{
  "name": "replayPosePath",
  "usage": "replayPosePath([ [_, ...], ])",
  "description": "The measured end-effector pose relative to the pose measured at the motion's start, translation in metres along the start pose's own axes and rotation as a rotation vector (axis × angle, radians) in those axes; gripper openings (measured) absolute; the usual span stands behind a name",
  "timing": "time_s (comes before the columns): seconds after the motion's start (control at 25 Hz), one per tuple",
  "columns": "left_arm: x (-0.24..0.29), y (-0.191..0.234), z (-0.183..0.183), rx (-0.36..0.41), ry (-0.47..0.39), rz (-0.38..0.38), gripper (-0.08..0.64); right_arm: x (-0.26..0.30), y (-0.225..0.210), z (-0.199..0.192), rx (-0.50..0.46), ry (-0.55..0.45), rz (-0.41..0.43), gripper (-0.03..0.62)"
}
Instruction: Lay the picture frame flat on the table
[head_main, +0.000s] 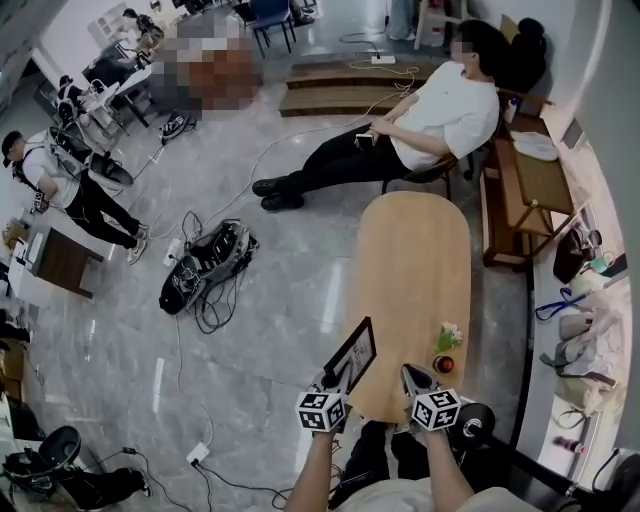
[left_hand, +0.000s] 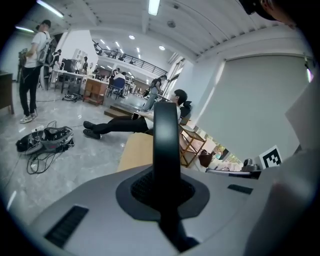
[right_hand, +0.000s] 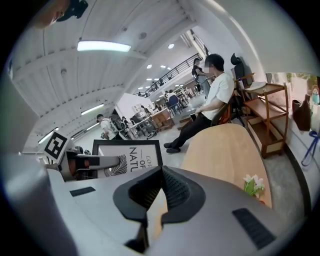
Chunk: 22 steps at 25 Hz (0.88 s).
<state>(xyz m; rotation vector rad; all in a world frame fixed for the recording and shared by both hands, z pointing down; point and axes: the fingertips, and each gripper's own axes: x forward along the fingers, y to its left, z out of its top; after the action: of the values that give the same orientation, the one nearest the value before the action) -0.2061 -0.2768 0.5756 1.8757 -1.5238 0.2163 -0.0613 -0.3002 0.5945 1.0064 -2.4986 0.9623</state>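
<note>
A black picture frame (head_main: 355, 352) with a white print stands tilted on its edge at the near left corner of the oval wooden table (head_main: 415, 250). My left gripper (head_main: 340, 378) is shut on its lower edge. In the left gripper view the frame's dark edge (left_hand: 166, 135) rises end-on out of the jaws (left_hand: 165, 187). My right gripper (head_main: 415, 375) hovers over the table's near end, just right of the frame, its jaws closed on nothing (right_hand: 159, 187). The right gripper view shows the frame's face (right_hand: 131, 152) with the left gripper (right_hand: 92, 162) clamped on it.
A small white-flowered plant in a red pot (head_main: 446, 348) stands just ahead of the right gripper. A person (head_main: 430, 115) sits at the table's far end. A wooden shelf (head_main: 520, 190) and bags (head_main: 585, 340) are to the right. A bag with cables (head_main: 205, 265) lies on the floor at left.
</note>
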Motion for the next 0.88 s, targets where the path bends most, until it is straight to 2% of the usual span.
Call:
replayPosePath([
  [0.12, 0.014, 0.015, -0.014, 0.044, 0.029, -0.016, 0.028, 0.013, -0.008, -0.007, 0.002, -0.024, -0.014, 0.032],
  [0.2, 0.04, 0.028, -0.014, 0.069, 0.029, -0.042, 0.028, 0.034, -0.018, 0.001, -0.048, -0.062, -0.015, 0.032],
  [0.28, 0.06, 0.032, -0.023, 0.07, 0.056, -0.072, 0.028, 0.041, -0.026, 0.004, -0.103, -0.072, -0.032, 0.032],
  [0.36, 0.059, 0.03, -0.053, 0.042, 0.123, -0.093, 0.026, 0.03, -0.026, -0.017, -0.107, -0.035, -0.06, 0.032],
  [0.48, 0.071, 0.039, -0.087, -0.047, 0.168, -0.115, 0.026, 0.031, -0.04, -0.044, -0.081, 0.001, -0.089, 0.032],
  [0.6, 0.092, 0.056, -0.112, -0.206, 0.172, -0.137, 0.026, 0.038, -0.058, -0.064, -0.058, 0.017, -0.115, 0.032],
  [0.68, 0.105, 0.067, -0.127, -0.286, 0.174, -0.145, 0.026, 0.044, -0.066, -0.077, -0.051, 0.028, -0.122, 0.032],
  [0.88, 0.127, 0.085, -0.168, -0.398, 0.202, -0.153, 0.028, 0.061, -0.082, -0.115, -0.054, 0.068, -0.136, 0.032],
])
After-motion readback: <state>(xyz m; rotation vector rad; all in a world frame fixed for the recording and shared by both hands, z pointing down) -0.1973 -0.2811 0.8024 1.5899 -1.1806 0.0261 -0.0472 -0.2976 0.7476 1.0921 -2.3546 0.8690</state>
